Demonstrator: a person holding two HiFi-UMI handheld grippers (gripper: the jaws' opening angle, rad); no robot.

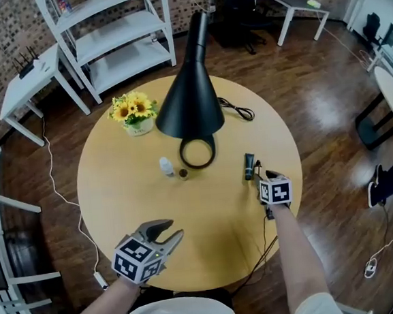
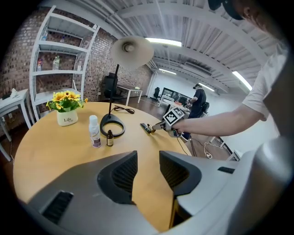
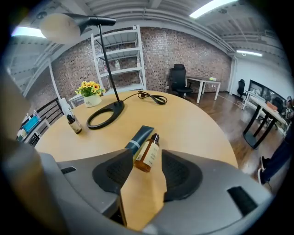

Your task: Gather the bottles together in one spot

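Your left gripper (image 1: 170,232) hovers over the near left part of the round wooden table (image 1: 118,194). Its jaws stand apart, with only bare tabletop between them. Farther off on the left, a pot of sunflowers (image 1: 134,114) sits near the far edge.

Toward the middle, a white bottle (image 1: 166,166) stands upright. A small dark dropper bottle (image 1: 183,173) stands just beside it on its right; the two are close but apart. Right of them lies the ring-shaped lamp base (image 1: 197,153), with the black lamp shade (image 1: 190,99) above it. A black cable (image 1: 237,108) trails on the table beyond.

On the right side, a dark teal tube (image 3: 139,137) lies flat. An amber bottle (image 3: 148,153) lies on its side just beside the tube, cap pointing away from you. Both are well apart from the two upright bottles.

Your right gripper (image 1: 262,178) is low at the table here, jaws spread. The bottom end of the amber bottle sits between them, unclamped, with a gap showing on its right side.
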